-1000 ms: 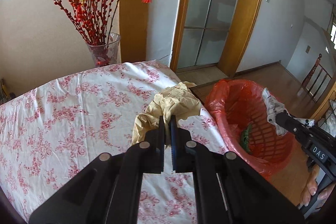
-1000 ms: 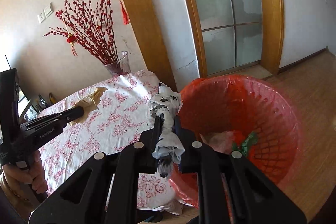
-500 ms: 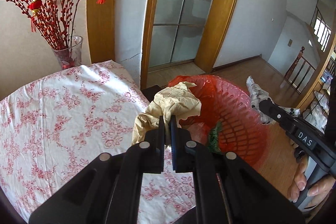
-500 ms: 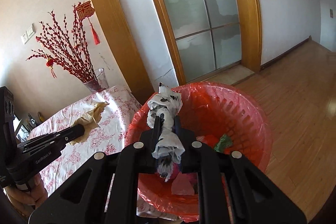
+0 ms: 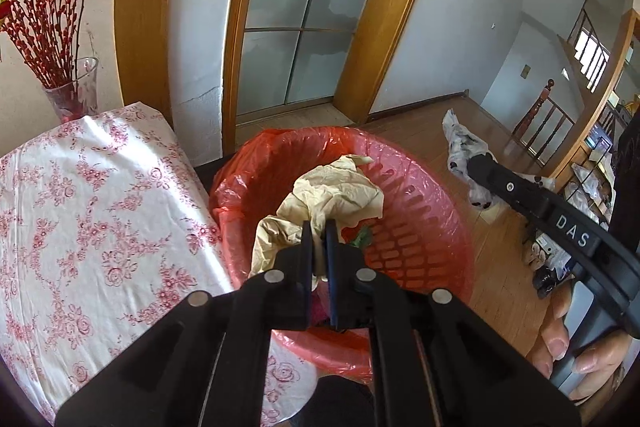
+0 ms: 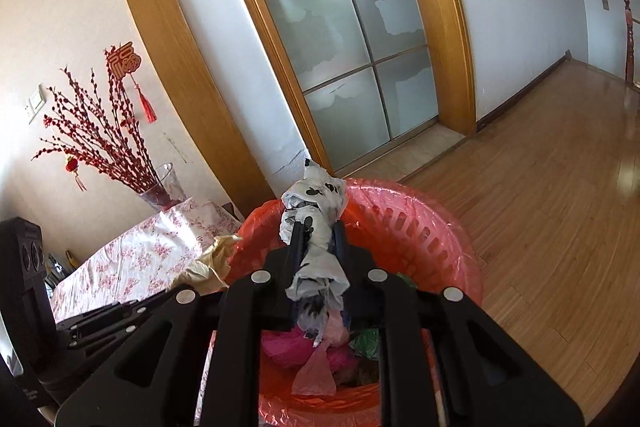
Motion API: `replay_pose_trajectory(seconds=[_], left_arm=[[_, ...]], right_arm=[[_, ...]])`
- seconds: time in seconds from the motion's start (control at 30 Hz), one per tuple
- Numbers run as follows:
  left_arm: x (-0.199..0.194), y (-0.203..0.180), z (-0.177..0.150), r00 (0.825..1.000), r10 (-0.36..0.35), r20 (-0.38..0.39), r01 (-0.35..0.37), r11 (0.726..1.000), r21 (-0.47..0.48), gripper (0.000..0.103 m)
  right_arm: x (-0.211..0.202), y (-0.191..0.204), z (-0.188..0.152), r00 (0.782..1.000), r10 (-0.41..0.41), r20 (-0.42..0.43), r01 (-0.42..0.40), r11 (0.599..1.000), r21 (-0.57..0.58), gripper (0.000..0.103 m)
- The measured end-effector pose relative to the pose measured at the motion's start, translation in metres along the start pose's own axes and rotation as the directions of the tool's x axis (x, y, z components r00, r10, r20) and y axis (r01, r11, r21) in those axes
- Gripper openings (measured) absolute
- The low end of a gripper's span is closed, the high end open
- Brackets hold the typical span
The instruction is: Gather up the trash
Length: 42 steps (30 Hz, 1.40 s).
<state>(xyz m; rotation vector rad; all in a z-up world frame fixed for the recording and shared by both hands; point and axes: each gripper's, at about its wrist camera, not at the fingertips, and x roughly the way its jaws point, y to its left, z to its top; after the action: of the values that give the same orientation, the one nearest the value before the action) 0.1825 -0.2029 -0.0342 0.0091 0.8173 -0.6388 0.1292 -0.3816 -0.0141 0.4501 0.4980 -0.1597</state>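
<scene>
The left gripper (image 5: pixel 319 241) has its fingers nearly closed, pinching a crumpled cream-yellow wrapper (image 5: pixel 326 197). The wrapper hangs over the open mouth of the red basket (image 5: pixel 436 211), which is lined with a red plastic bag (image 5: pixel 240 183). The basket stands on the wooden floor (image 6: pixel 560 187), just beside the right edge of the bench (image 5: pixel 80 211), which is covered by a white cloth with a pink floral print.

The right gripper (image 6: pixel 318 239) has its fingers clamped on a twisted white plastic bag with black spots (image 6: pixel 316 227). This bag is held above the near part of the basket in the right wrist view. In the left wrist view it sits to the right of the basket rim.

Inside the basket lie pink, green and translucent scraps (image 6: pixel 320 359).

A glass vase (image 5: pixel 76 93) with red-berry branches stands at the far end of the bench, against the wall. A frosted glass door (image 6: pixel 344 39) in a wooden frame stands behind the basket.
</scene>
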Motion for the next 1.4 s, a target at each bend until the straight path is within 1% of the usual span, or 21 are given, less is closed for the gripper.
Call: replay_pose_trajectory(seconds=[0.03, 0.07, 0.1, 0.13, 0.23, 0.3, 0.37, 0.4, 0.43, 0.5, 0.53, 0.6, 0.67, 0.77, 0.83, 0.9, 0.97, 1.03, 1.1, 1.2, 1.4], left_arm=[[0.004, -0.001, 0.0, 1.0, 0.0, -0.003, 0.0, 1.0, -0.001, 0.012], [0.008, -0.003, -0.001, 1.0, 0.002, -0.009, -0.002, 1.0, -0.003, 0.019], [0.012, -0.003, -0.002, 1.0, 0.004, -0.016, -0.004, 1.0, -0.008, 0.027], [0.016, -0.002, -0.004, 1.0, 0.007, -0.022, -0.007, 1.0, -0.015, 0.03], [0.022, 0.006, -0.009, 0.999, 0.012, -0.046, -0.013, 0.999, -0.04, 0.032], [0.019, 0.011, -0.014, 0.999, 0.027, -0.046, -0.029, 0.998, -0.051, 0.037], [0.008, 0.016, -0.02, 0.999, 0.048, -0.021, -0.049, 0.997, -0.052, 0.045], [0.001, 0.018, -0.022, 0.998, 0.061, -0.004, -0.061, 0.997, -0.05, 0.05], [-0.007, 0.02, -0.025, 0.997, 0.075, 0.019, -0.074, 0.996, -0.046, 0.052], [-0.025, 0.022, -0.031, 0.993, 0.106, 0.059, -0.104, 0.994, -0.035, 0.063], [-0.035, 0.023, -0.035, 0.988, 0.128, 0.083, -0.126, 0.992, -0.029, 0.065], [-0.055, 0.028, -0.041, 0.978, 0.163, 0.129, -0.162, 0.987, -0.024, 0.076], [-0.074, 0.03, -0.049, 0.963, 0.205, 0.175, -0.204, 0.979, -0.022, 0.082], [-0.102, 0.035, -0.064, 0.93, 0.283, 0.233, -0.286, 0.958, -0.023, 0.09], [-0.119, 0.039, -0.075, 0.902, 0.338, 0.268, -0.341, 0.939, -0.034, 0.094], [-0.134, 0.044, -0.086, 0.871, 0.393, 0.296, -0.395, 0.917, -0.055, 0.098], [-0.148, 0.049, -0.095, 0.84, 0.44, 0.318, -0.439, 0.895, -0.078, 0.099], [-0.159, 0.052, -0.104, 0.81, 0.481, 0.335, -0.479, 0.873, -0.096, 0.099], [-0.169, 0.055, -0.111, 0.787, 0.511, 0.345, -0.507, 0.855, -0.109, 0.099], [-0.181, 0.057, -0.122, 0.77, 0.533, 0.351, -0.526, 0.842, -0.125, 0.099], [-0.196, 0.061, -0.137, 0.761, 0.542, 0.357, -0.524, 0.838, -0.155, 0.099]], right_arm=[[0.001, -0.003, 0.002, 1.0, 0.001, 0.002, -0.001, 1.0, 0.011, 0.035], [0.002, -0.006, 0.003, 1.0, 0.006, 0.005, -0.006, 1.0, 0.025, 0.051], [0.001, -0.008, 0.003, 1.0, 0.009, 0.011, -0.009, 0.999, 0.033, 0.056], [0.001, -0.01, 0.003, 1.0, 0.008, 0.016, -0.008, 0.999, 0.036, 0.059], [-0.001, -0.014, 0.0, 1.0, -0.007, 0.011, 0.006, 0.999, 0.034, 0.059], [-0.004, -0.015, -0.005, 1.0, -0.018, 0.006, 0.018, 0.999, 0.033, 0.064], [-0.009, -0.011, -0.01, 0.999, -0.041, 0.013, 0.041, 0.999, 0.012, 0.08], [-0.013, -0.008, -0.014, 0.998, -0.057, 0.021, 0.057, 0.998, -0.009, 0.083], [-0.017, -0.002, -0.019, 0.997, -0.072, 0.031, 0.073, 0.997, -0.034, 0.091], [-0.025, 0.008, -0.027, 0.994, -0.097, 0.052, 0.101, 0.991, -0.084, 0.095], [-0.03, 0.015, -0.032, 0.992, -0.109, 0.062, 0.115, 0.987, -0.112, 0.097], [-0.038, 0.026, -0.04, 0.989, -0.123, 0.087, 0.135, 0.978, -0.161, 0.101], [-0.049, 0.04, -0.051, 0.983, -0.13, 0.127, 0.154, 0.966, -0.206, 0.101], [-0.06, 0.054, -0.064, 0.977, -0.144, 0.159, 0.179, 0.954, -0.241, 0.101], [-0.069, 0.061, -0.073, 0.972, -0.151, 0.181, 0.192, 0.952, -0.24, 0.101], [-0.075, 0.066, -0.081, 0.976, -0.131, 0.175, 0.171, 0.956, -0.237, 0.101], [-0.081, 0.072, -0.088, 0.98, -0.116, 0.161, 0.153, 0.958, -0.244, 0.101], [-0.086, 0.081, -0.095, 0.98, -0.123, 0.155, 0.161, 0.952, -0.261, 0.101], [-0.093, 0.09, -0.105, 0.977, -0.125, 0.172, 0.171, 0.943, -0.284, 0.101], [-0.101, 0.104, -0.118, 0.972, -0.129, 0.198, 0.188, 0.93, -0.317, 0.101], [-0.111, 0.114, -0.13, 0.969, -0.129, 0.21, 0.194, 0.926, -0.325, 0.101]])
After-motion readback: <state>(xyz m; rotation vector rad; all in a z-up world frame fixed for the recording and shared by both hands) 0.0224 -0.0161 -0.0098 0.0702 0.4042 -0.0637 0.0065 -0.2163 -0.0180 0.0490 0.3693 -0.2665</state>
